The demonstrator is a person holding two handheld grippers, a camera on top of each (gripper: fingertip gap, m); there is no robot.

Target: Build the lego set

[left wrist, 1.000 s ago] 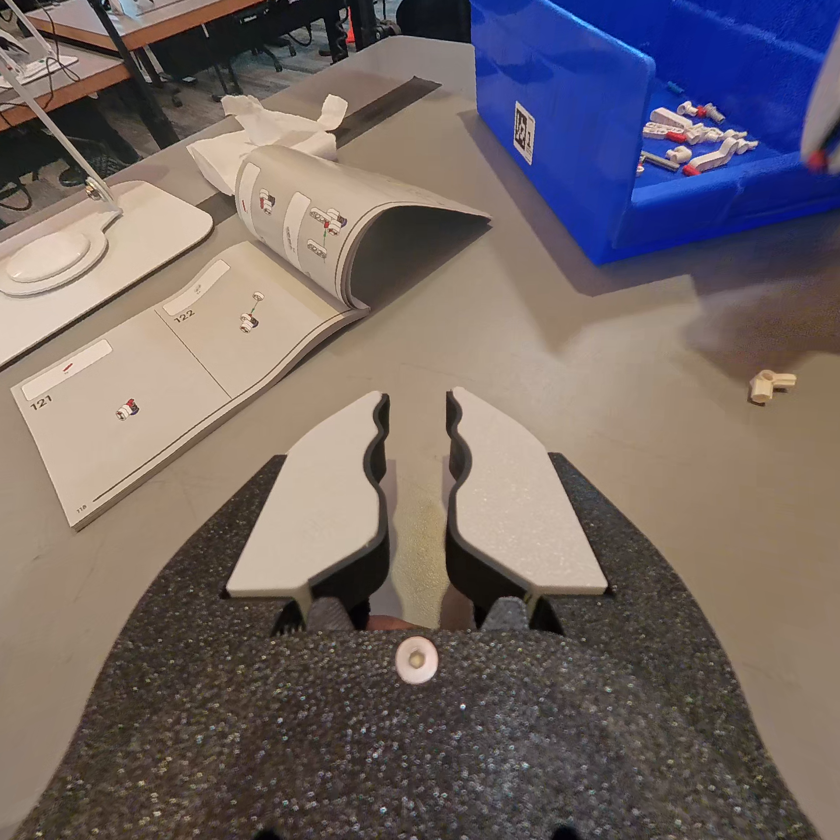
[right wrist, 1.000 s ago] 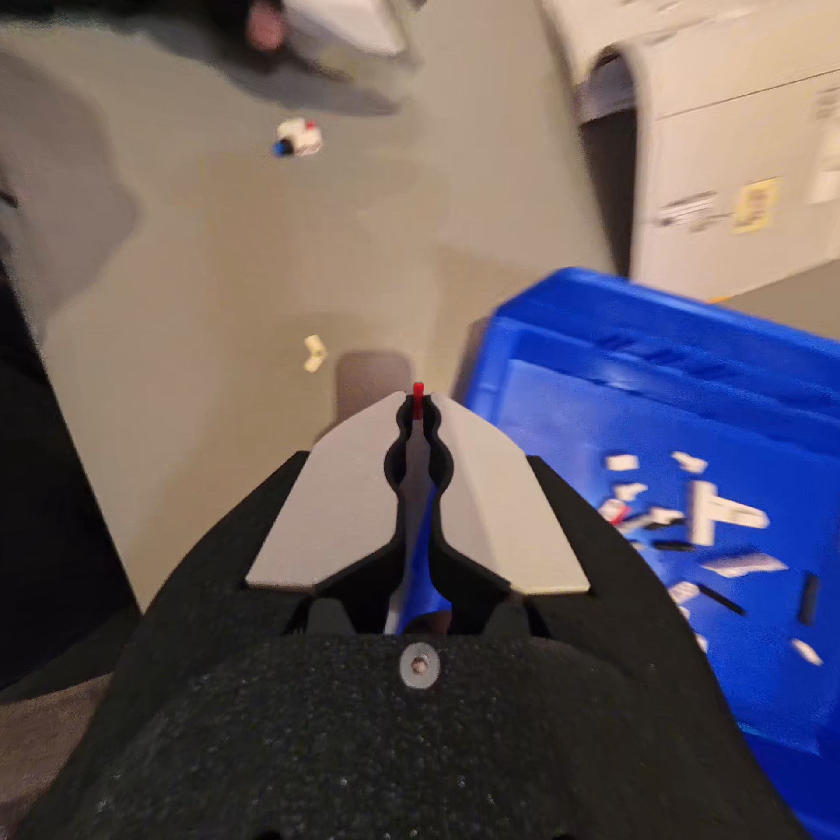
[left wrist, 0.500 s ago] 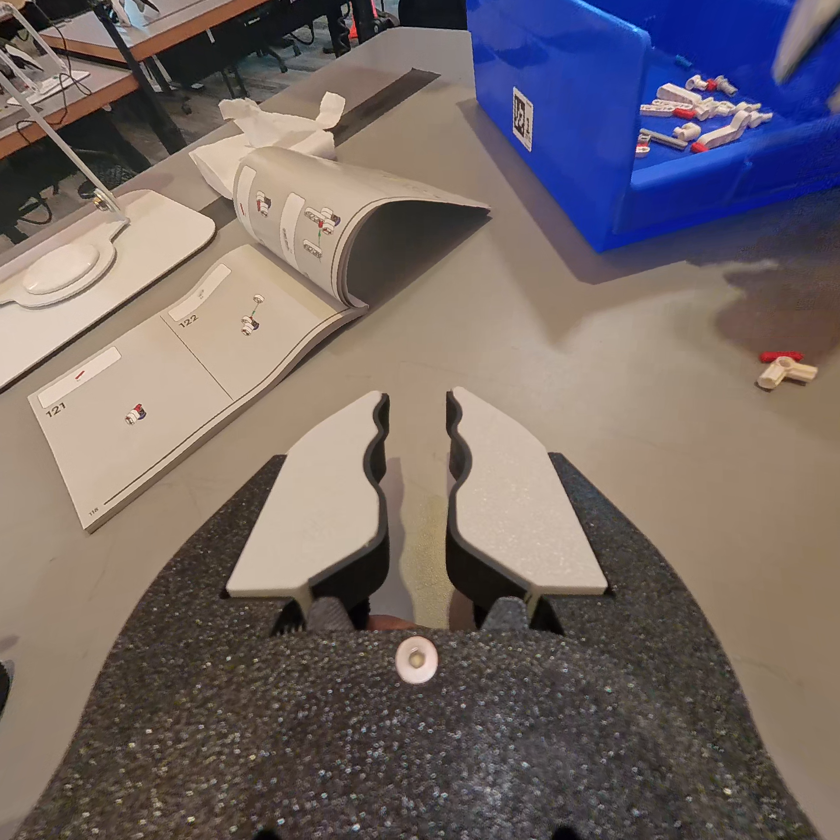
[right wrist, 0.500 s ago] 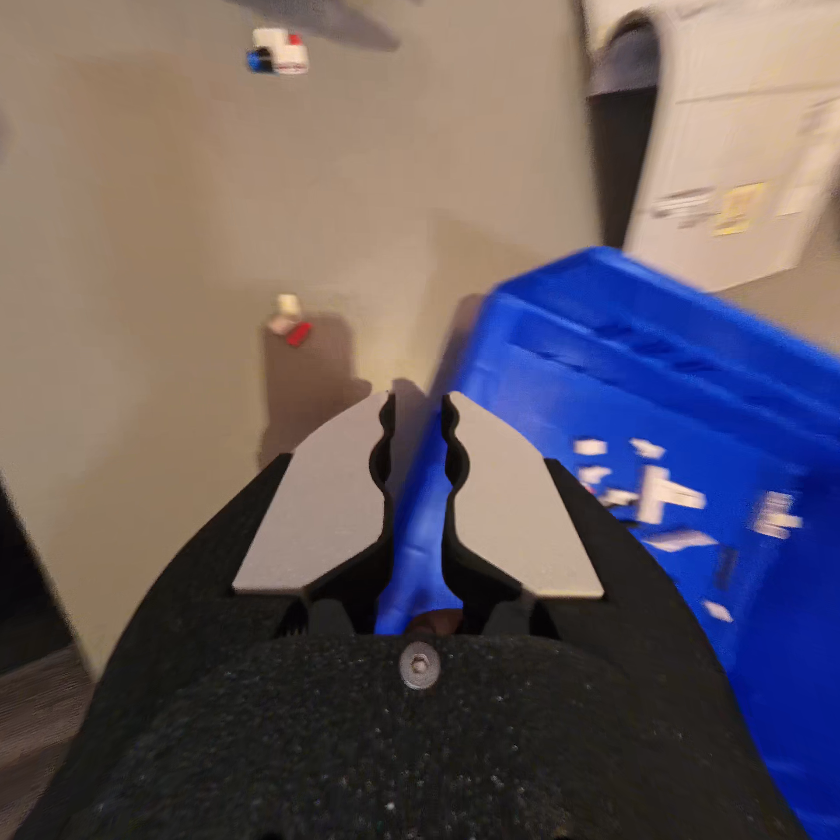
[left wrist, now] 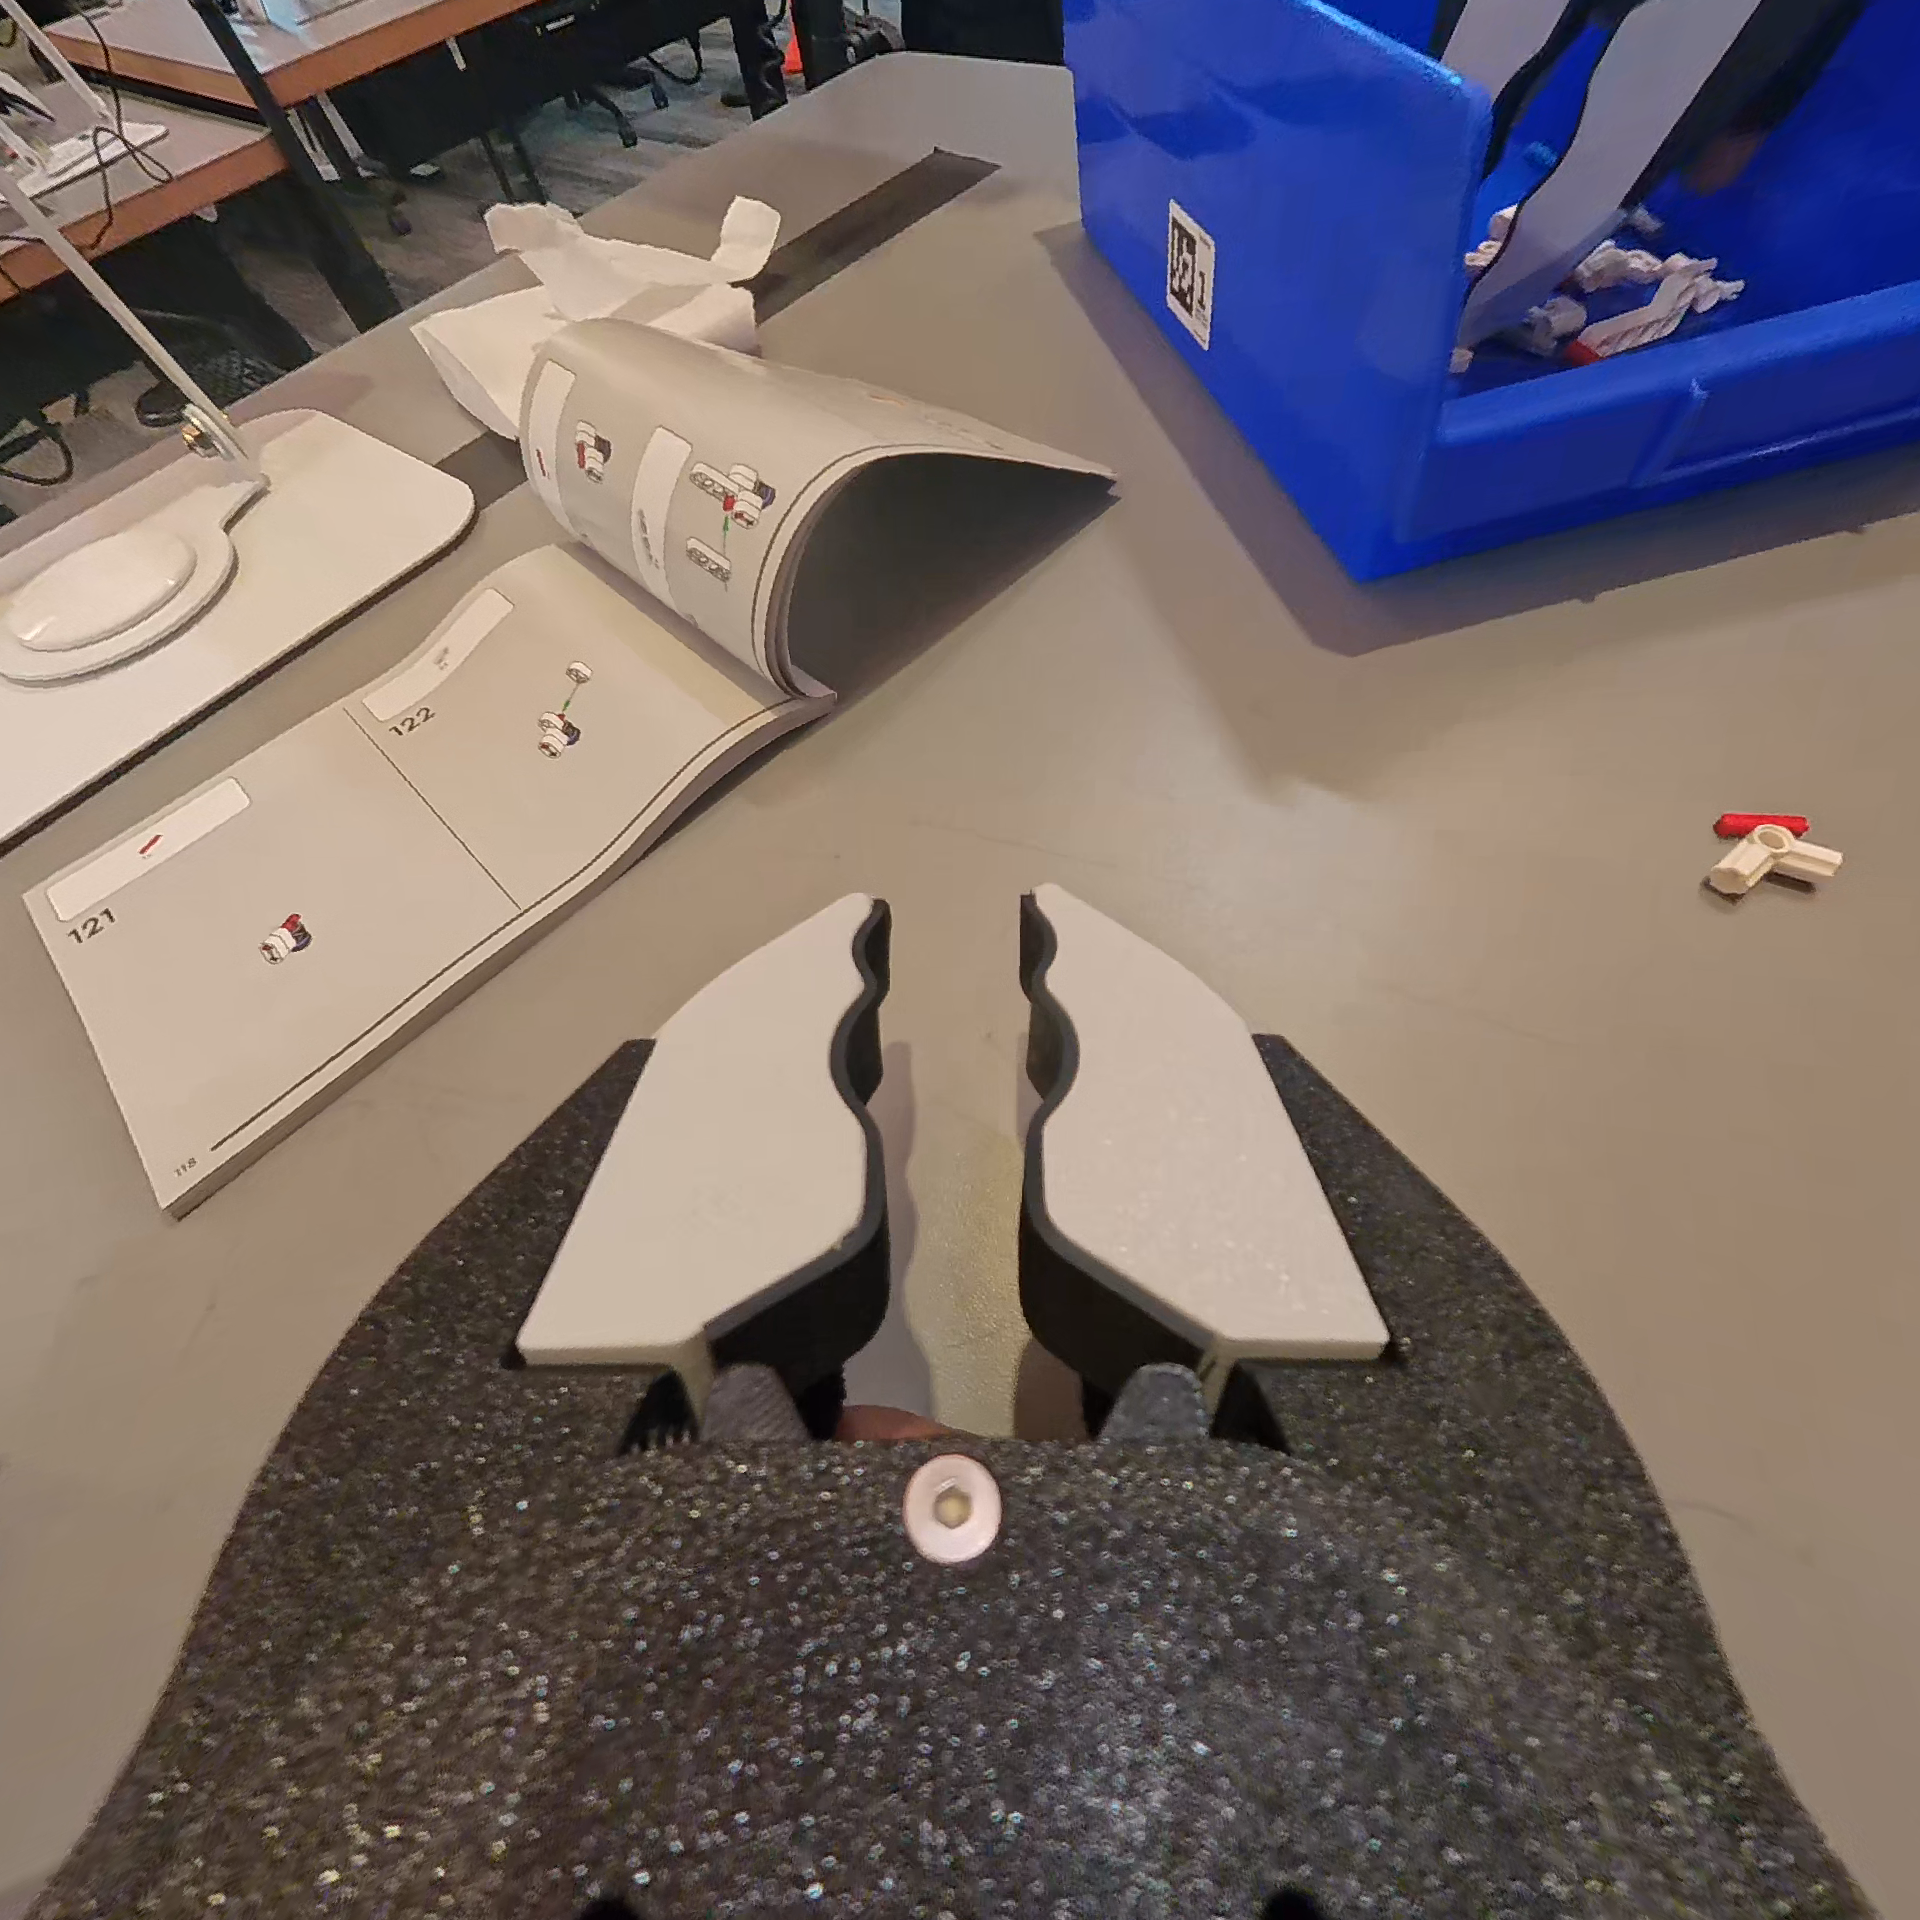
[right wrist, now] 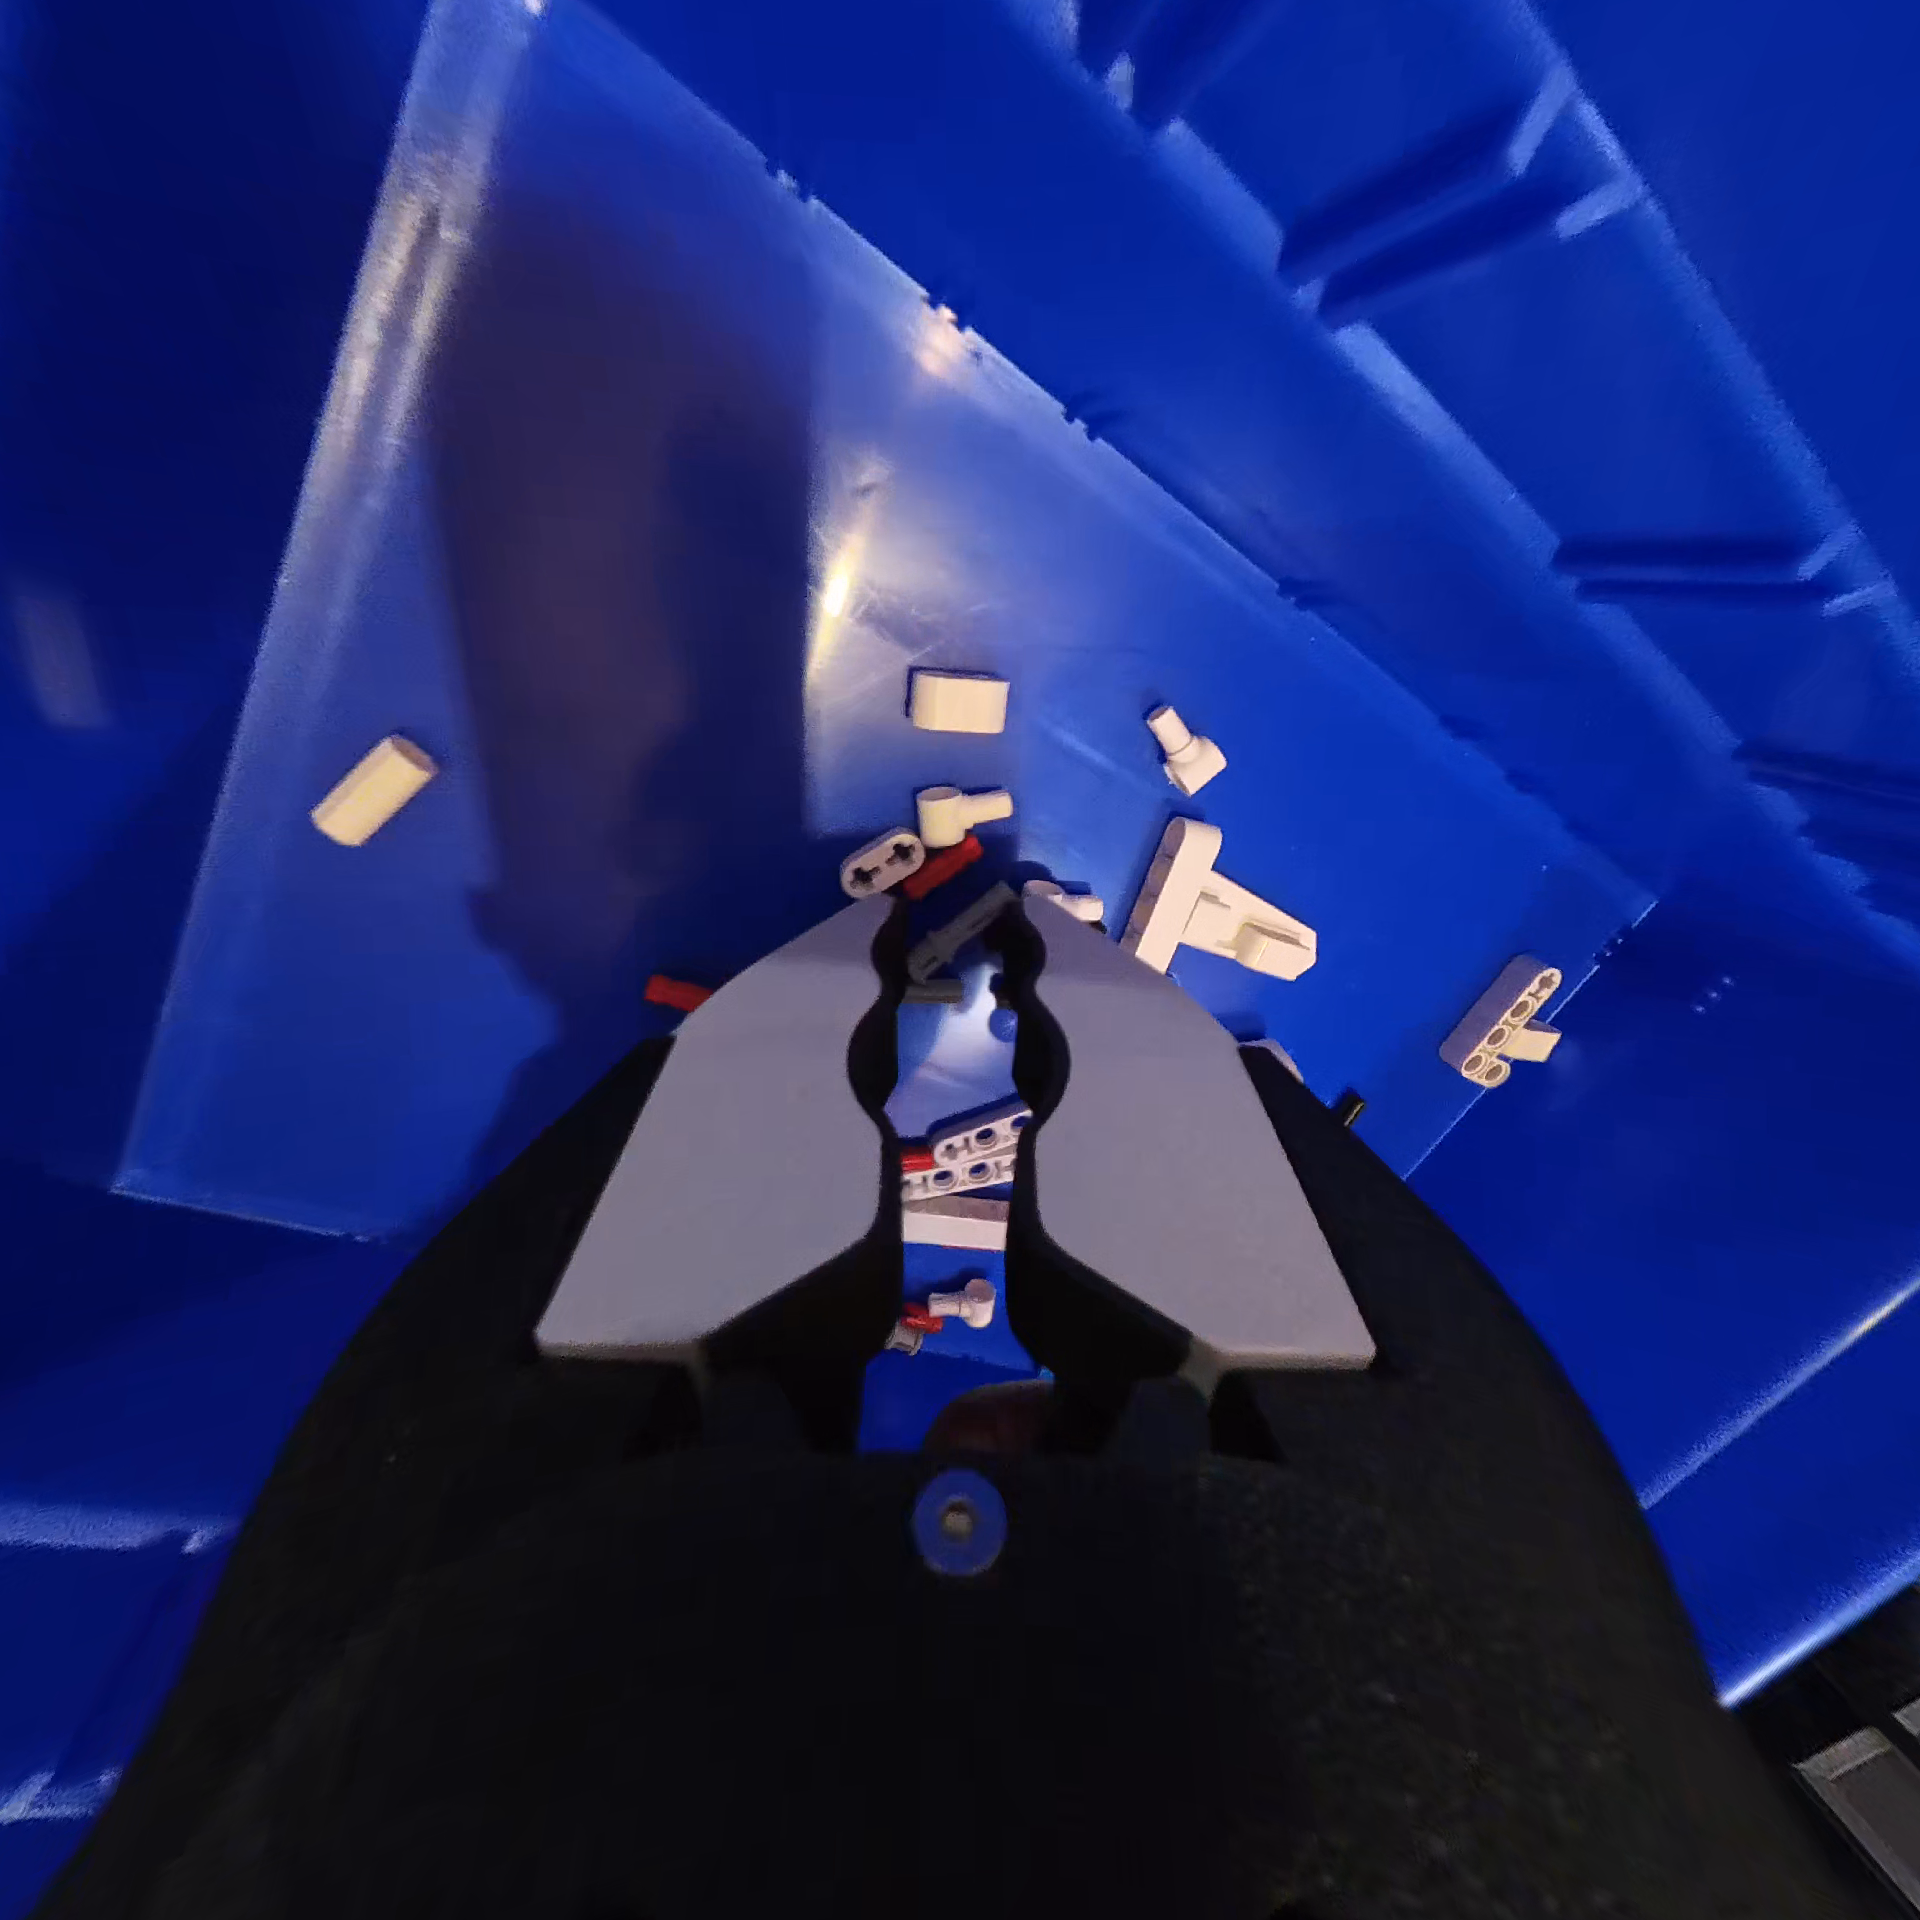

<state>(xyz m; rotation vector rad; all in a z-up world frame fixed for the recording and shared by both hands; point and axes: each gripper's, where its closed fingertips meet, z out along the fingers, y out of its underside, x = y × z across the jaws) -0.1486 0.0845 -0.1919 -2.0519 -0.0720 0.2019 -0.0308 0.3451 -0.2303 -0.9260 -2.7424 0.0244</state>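
Observation:
My left gripper (left wrist: pixel 956 904) is open and empty, low over the grey table (left wrist: pixel 1351 1039). My right gripper (right wrist: pixel 951 914) is down inside the blue bin (right wrist: pixel 1351 520), jaws apart. A small grey pin (right wrist: pixel 956 935) lies slantwise on the bin floor between its fingertips; I see no pad pressing on it. Around it lie a red pin (right wrist: pixel 940 871), a white two-hole link (right wrist: pixel 881 860) and a white T-shaped piece (right wrist: pixel 1205 914). The left wrist view shows the right gripper's fingers (left wrist: pixel 1558 187) reaching into the bin (left wrist: pixel 1247 156). A red pin (left wrist: pixel 1756 824) and a cream connector (left wrist: pixel 1775 862) lie on the table at the right.
An open instruction booklet (left wrist: pixel 416 831) lies left of my left gripper, with crumpled white tissue (left wrist: pixel 623 270) behind it and a white lamp base (left wrist: pixel 208 540) at far left. Several more white pieces lie scattered in the bin, such as a cream block (right wrist: pixel 374 790). There is about 30 centimetres between the tips of the two grippers. The left gripper is farther from the white T-shaped piece (right wrist: pixel 1205 914), some 30 centimetres, than the right, some 4 centimetres. To reach the cream connector (left wrist: pixel 1775 862) in a straight line is about 15 centimetres for my left fingers, about 20 centimetres for my right.
My right gripper was shut on a red pin, opened and left it on the table beside the cream connector, then swung down into the blue bin. The left gripper has hardly moved.

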